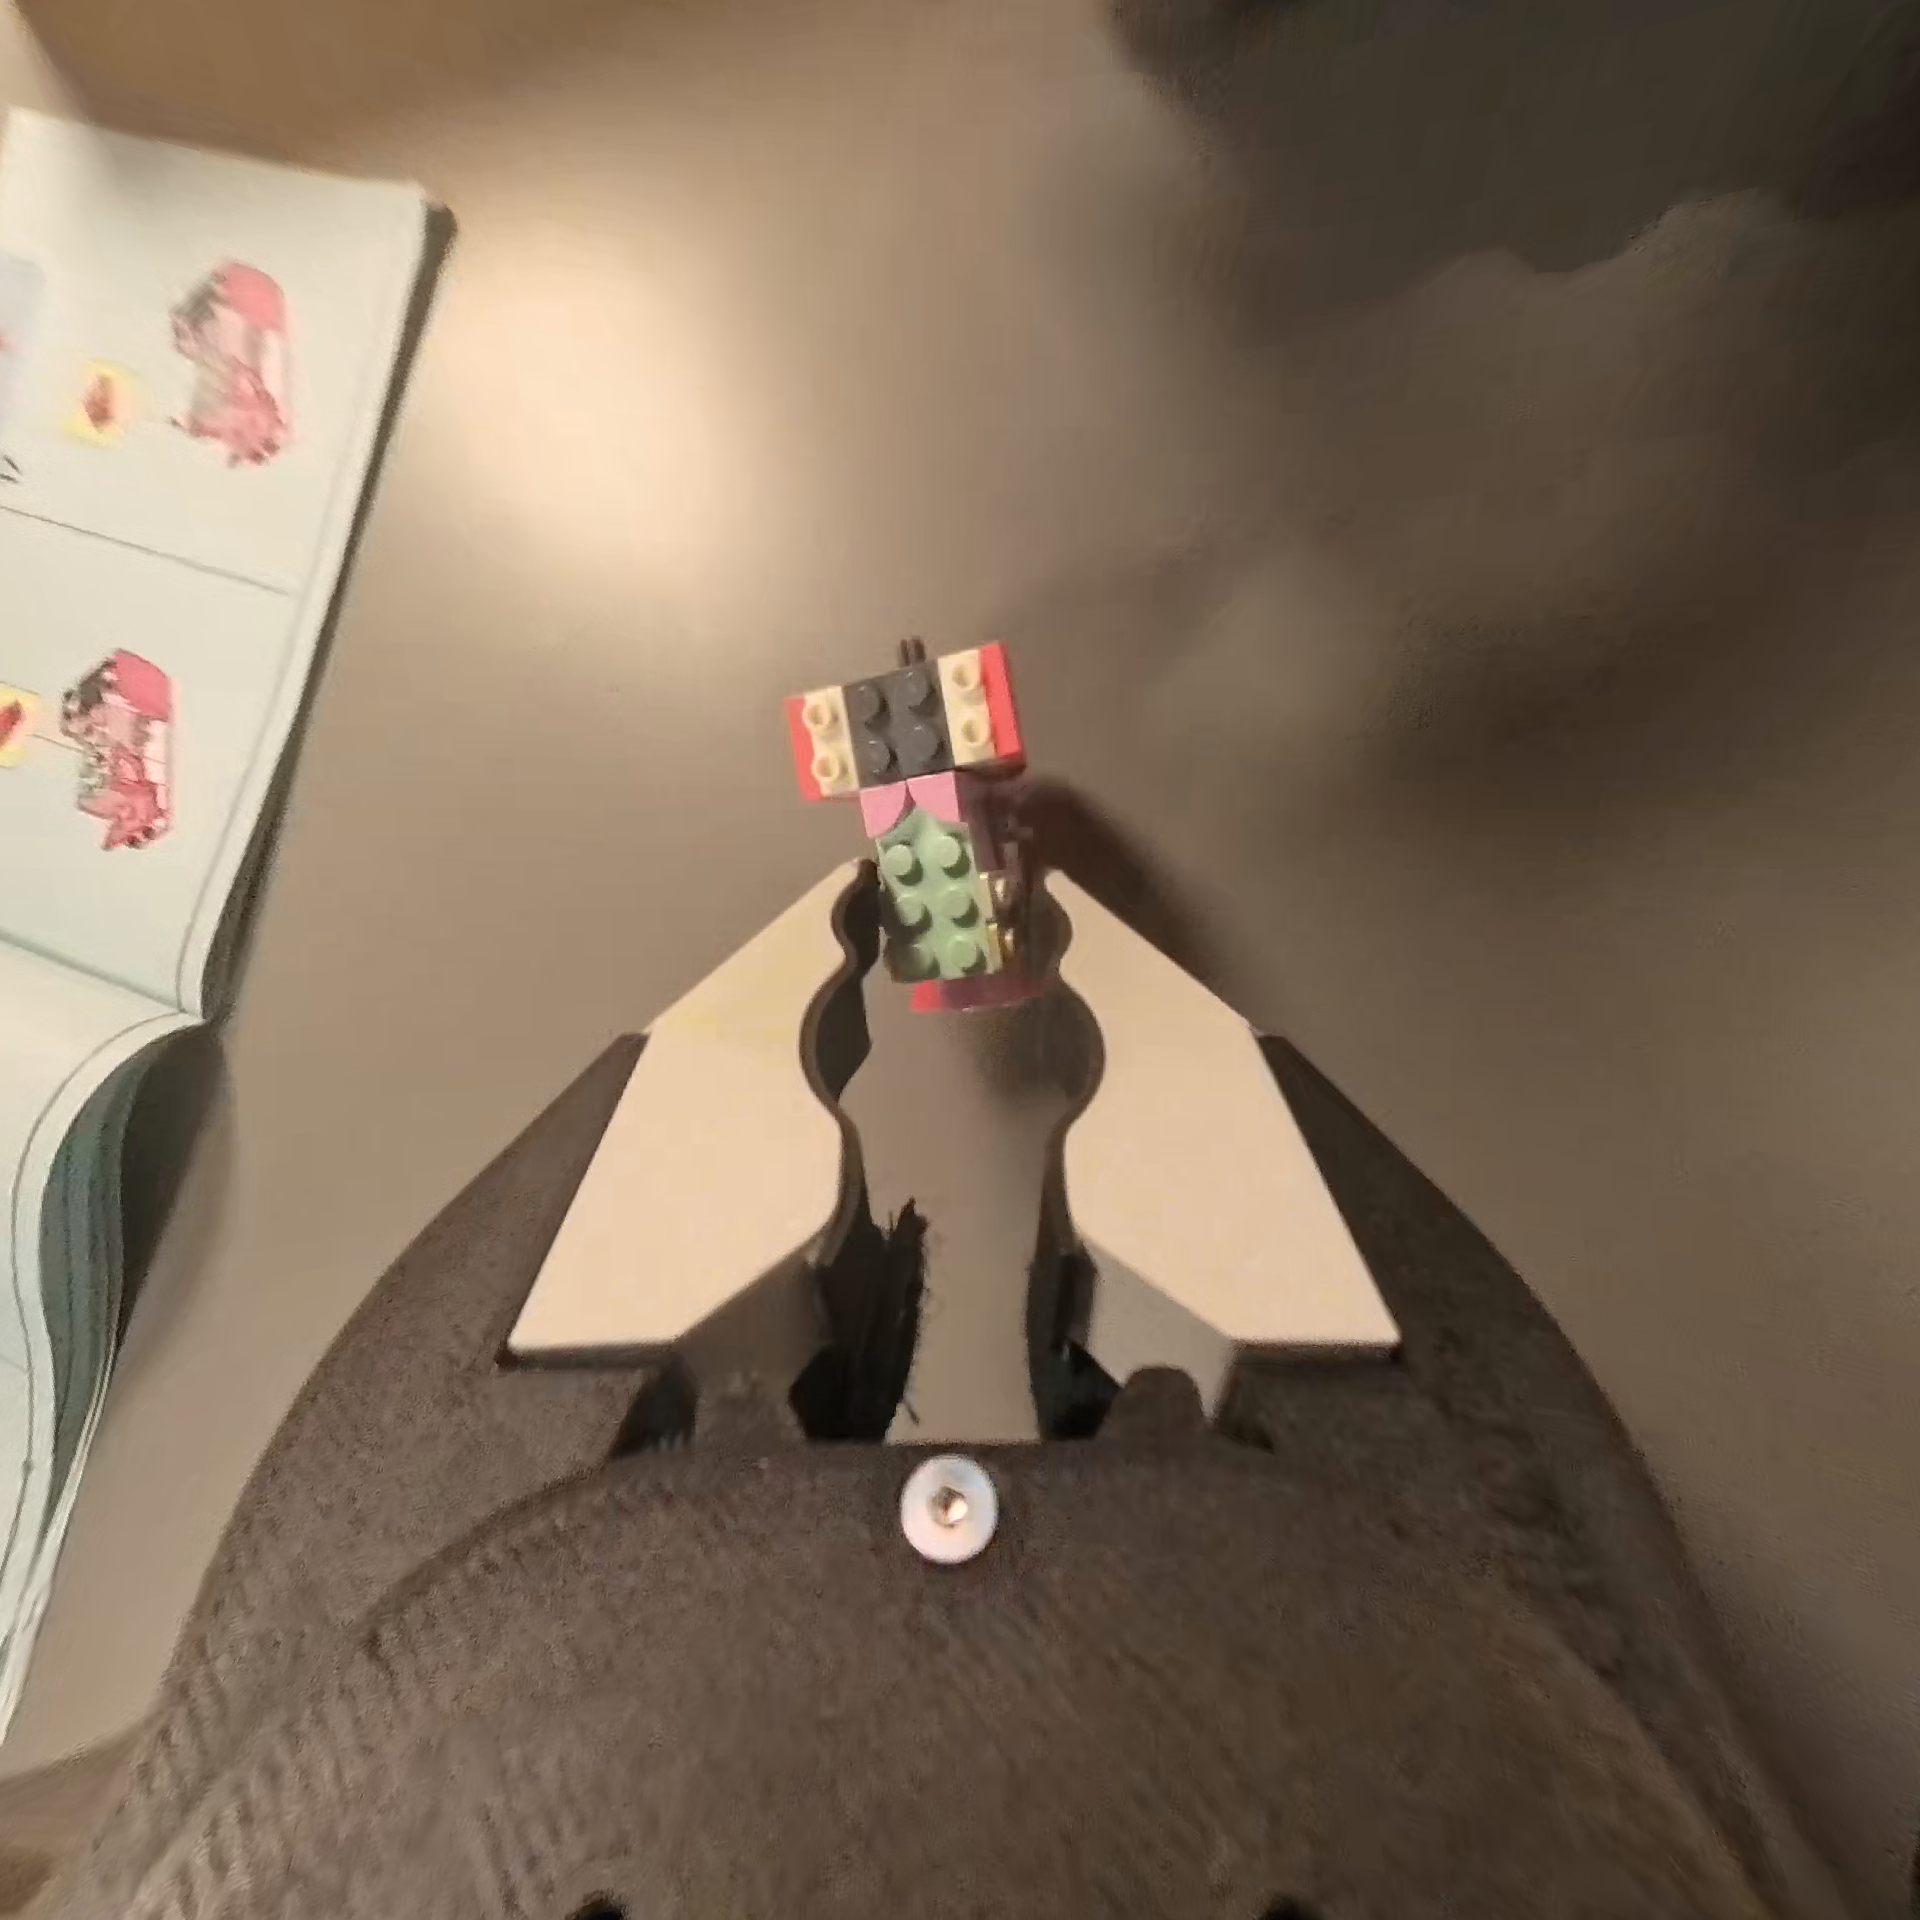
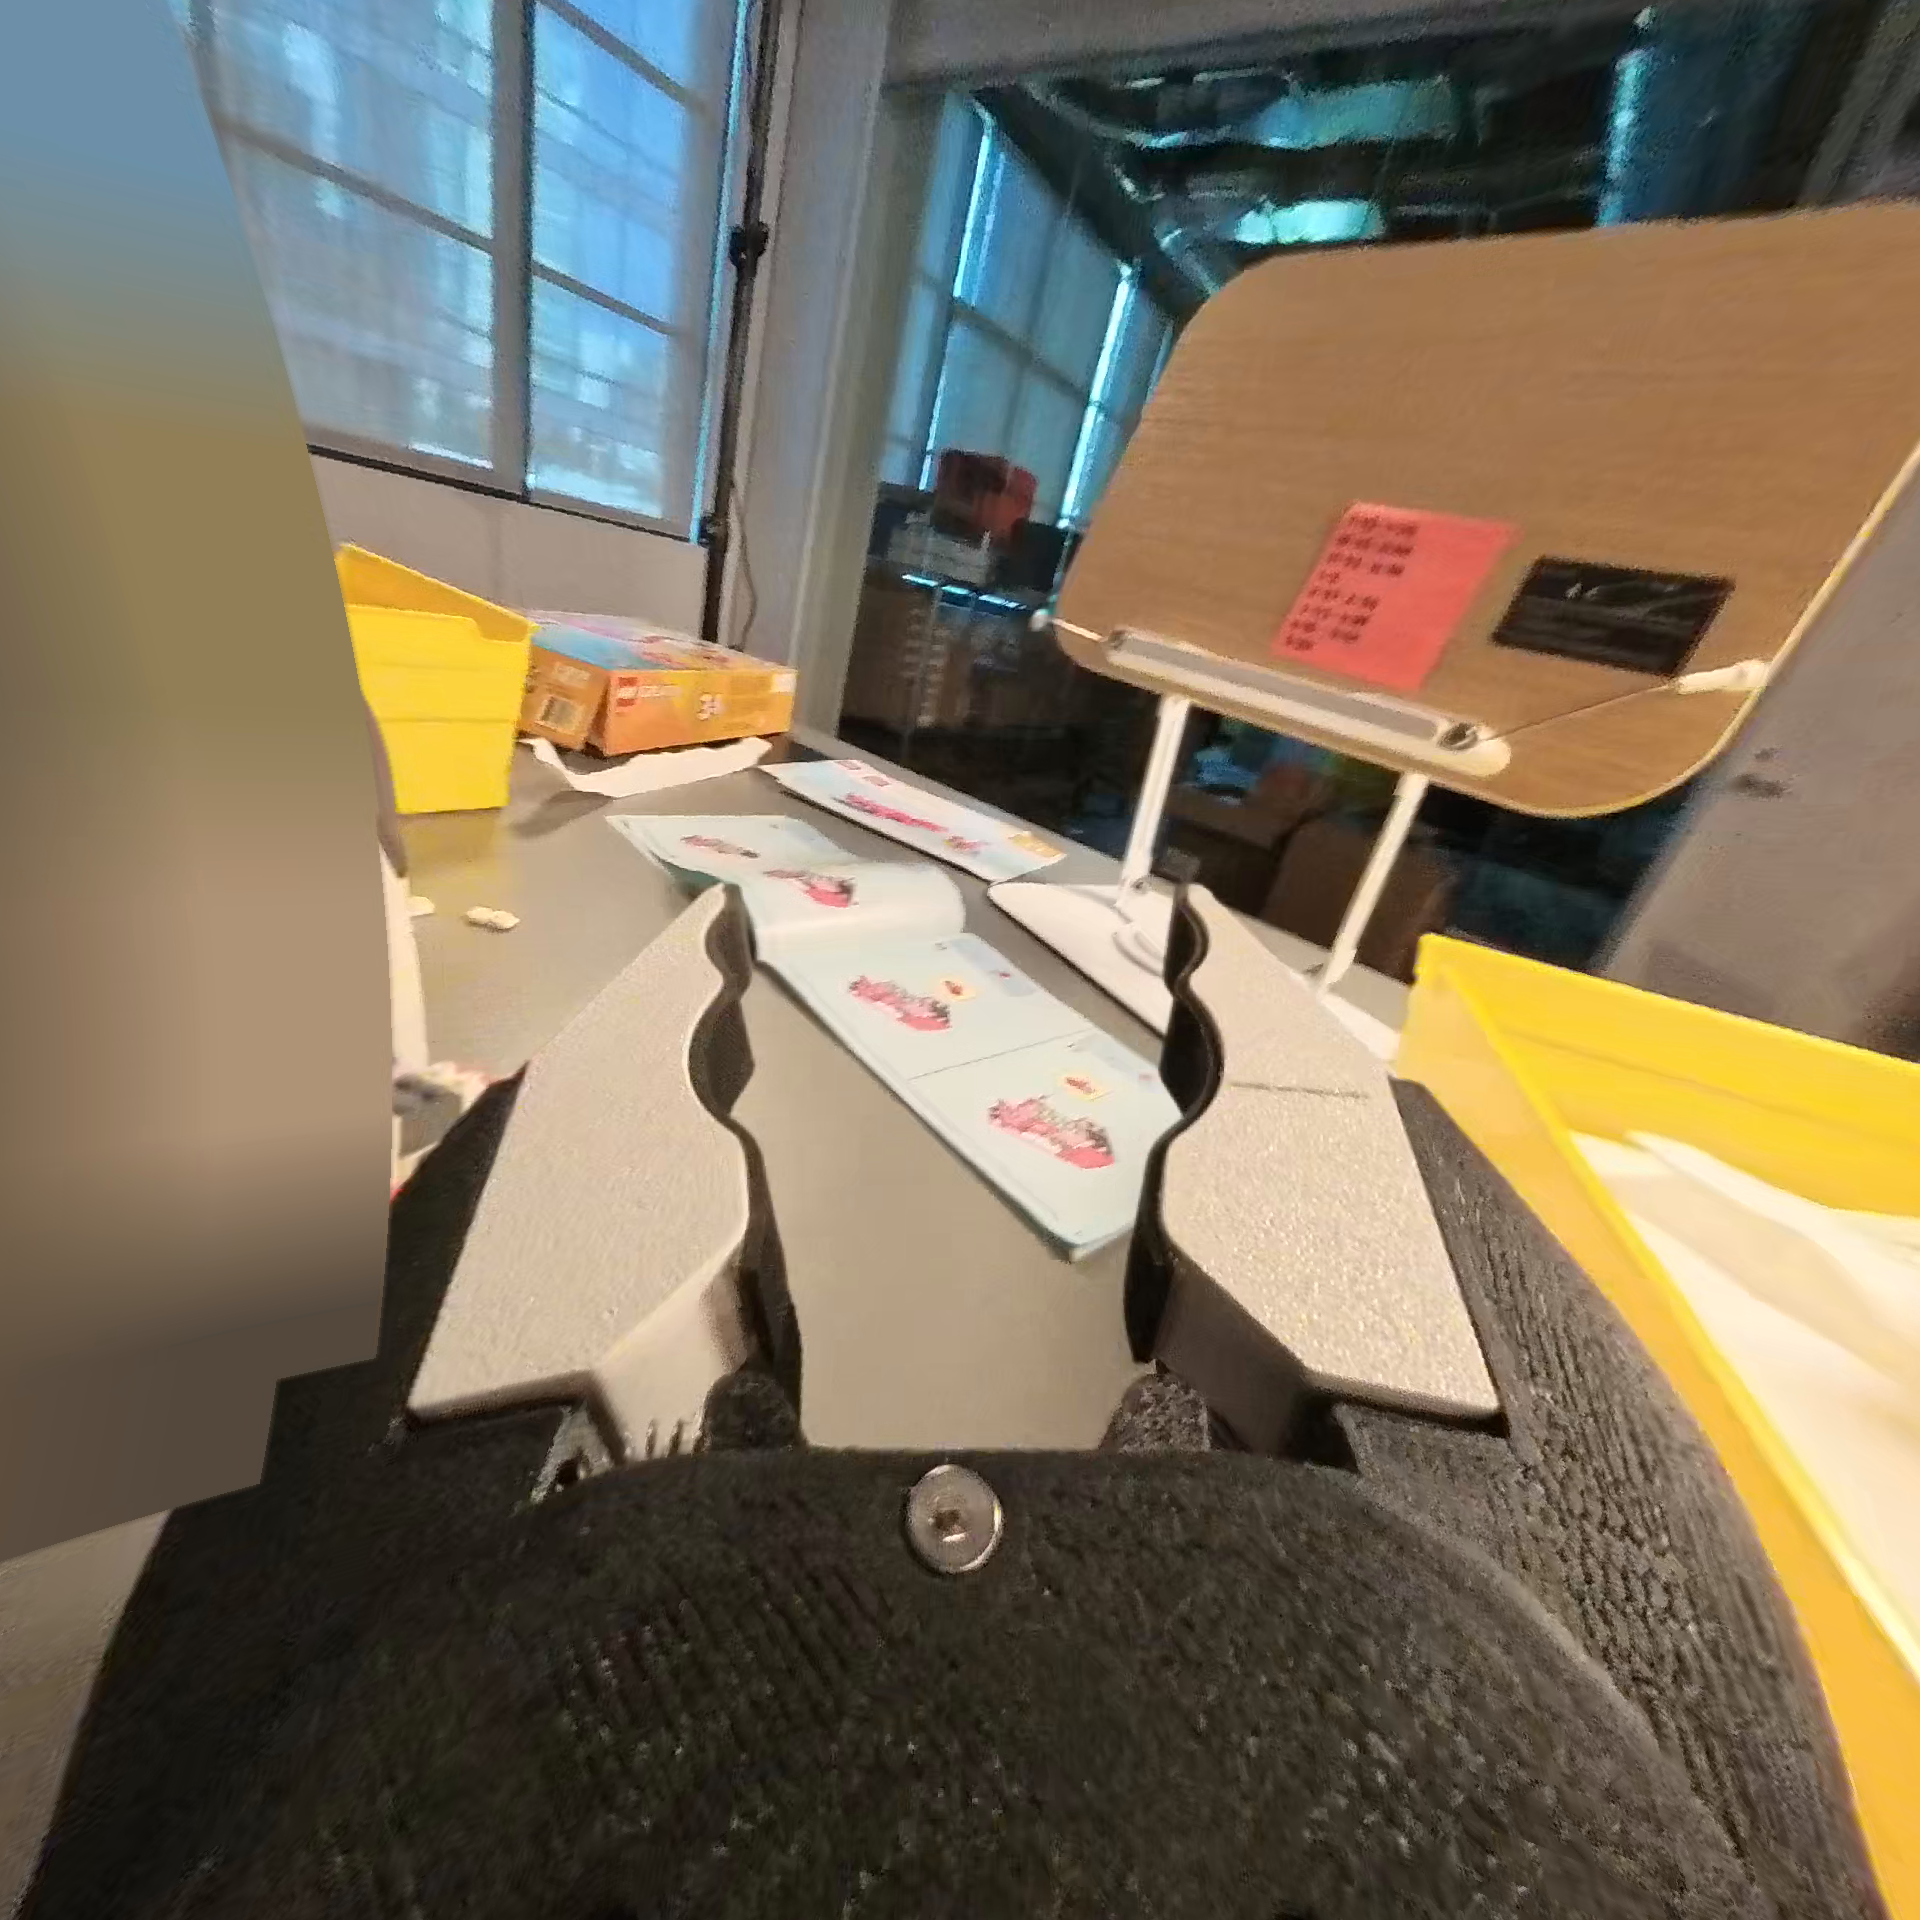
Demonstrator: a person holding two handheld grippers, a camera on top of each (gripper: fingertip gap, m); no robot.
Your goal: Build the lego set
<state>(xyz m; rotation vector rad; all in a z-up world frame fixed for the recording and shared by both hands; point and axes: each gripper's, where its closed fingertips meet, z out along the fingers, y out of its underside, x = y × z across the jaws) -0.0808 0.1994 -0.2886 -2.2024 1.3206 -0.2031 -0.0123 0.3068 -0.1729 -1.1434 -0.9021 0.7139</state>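
The left gripper (image 1: 951, 914) pinches a small brick model (image 1: 914, 821) by its green end above the grey table (image 1: 1351, 623), a booklet (image 1: 187, 520) lying to its left. The model looks light, stiff and smooth, liable to snap apart at its joints, so the blocky green body seems the safest hold. The right gripper (image 2: 951, 935) has its fingers spread wide on nothing, over the booklet (image 2: 935, 997), beside a yellow bin (image 2: 1662, 1143).

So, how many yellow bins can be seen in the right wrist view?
2. One yellow bin stands far left on the table, beside an orange box. The other bin is close on the right, next to the right gripper. More may be hidden behind the blurred patch.
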